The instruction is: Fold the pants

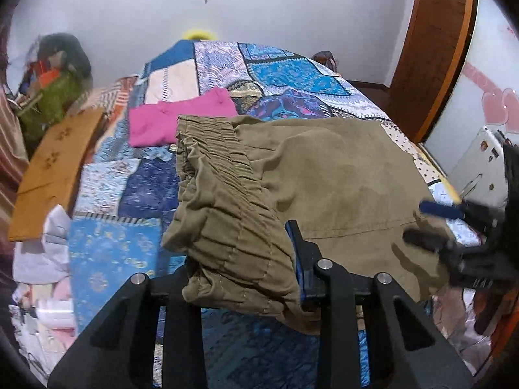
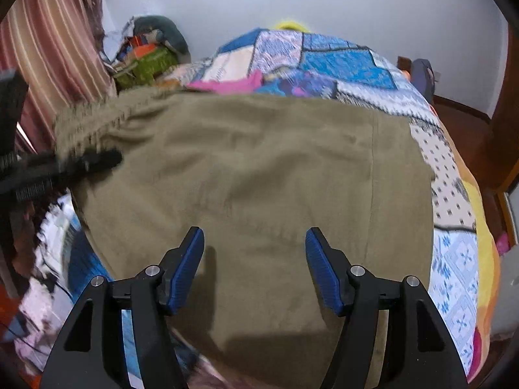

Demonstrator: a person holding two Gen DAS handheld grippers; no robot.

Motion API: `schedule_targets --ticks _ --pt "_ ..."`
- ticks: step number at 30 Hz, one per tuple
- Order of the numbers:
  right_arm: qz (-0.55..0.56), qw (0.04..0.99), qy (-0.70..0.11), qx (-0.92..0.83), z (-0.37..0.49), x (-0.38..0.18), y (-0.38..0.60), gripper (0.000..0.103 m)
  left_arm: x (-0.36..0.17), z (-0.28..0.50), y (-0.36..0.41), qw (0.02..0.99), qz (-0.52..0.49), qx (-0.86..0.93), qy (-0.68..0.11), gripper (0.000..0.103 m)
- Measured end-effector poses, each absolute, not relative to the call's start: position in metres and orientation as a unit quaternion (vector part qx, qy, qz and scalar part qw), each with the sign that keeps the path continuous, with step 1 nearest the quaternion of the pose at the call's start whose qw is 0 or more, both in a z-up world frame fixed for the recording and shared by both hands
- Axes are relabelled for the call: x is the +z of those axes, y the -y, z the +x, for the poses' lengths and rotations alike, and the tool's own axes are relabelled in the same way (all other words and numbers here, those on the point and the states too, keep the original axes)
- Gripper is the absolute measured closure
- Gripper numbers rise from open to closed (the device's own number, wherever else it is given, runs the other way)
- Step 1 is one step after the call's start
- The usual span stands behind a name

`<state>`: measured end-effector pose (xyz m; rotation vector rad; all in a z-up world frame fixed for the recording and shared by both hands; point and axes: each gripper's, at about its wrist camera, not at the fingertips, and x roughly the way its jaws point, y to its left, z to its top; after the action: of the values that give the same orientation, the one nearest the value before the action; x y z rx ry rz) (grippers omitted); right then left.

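You are working early in the fold: the pants are lying bunched on the bed, your left gripper clenching the waistband, your right gripper hovering released above; flat folds remain.

No readable text, labels, brands or nos. in either view. The orange board at the bed's left carries small dark marks, but they look like motifs, not letters. The white box at right shows a few tiny orange and dark spots, too small to read. The pink hearts on the panel above it are decoration only, w/o wording. The quilt has patterns only.
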<state>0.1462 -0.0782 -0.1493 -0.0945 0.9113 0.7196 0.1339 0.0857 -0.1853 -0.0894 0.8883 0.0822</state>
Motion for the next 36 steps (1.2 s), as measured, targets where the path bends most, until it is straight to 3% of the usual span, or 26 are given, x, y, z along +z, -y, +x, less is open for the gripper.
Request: schedule_targets --ticks 6,16,27,36 --pt "-0.053 0.829 -0.425 0.361 0.161 -0.144 0.032 0.042 -0.184 0.123 -0.090 0.906 -0.011 0.061 -0.419 0.072" --pt "-0.084 0.769 -0.485 0.408 0.166 -0.175 -0.014 0.041 -0.167 0.115 -0.093 0.917 -0.012 0.069 -0.393 0.072" --pt "-0.032 0.821 -0.452 0.348 0.154 -0.152 0.077 0.042 -0.129 0.122 -0.052 0.934 0.055 0.057 -0.348 0.073" --pt "-0.004 0.848 -0.468 0.248 0.149 -0.166 0.167 0.041 -0.111 0.136 -0.009 0.938 0.087 0.022 -0.336 0.074"
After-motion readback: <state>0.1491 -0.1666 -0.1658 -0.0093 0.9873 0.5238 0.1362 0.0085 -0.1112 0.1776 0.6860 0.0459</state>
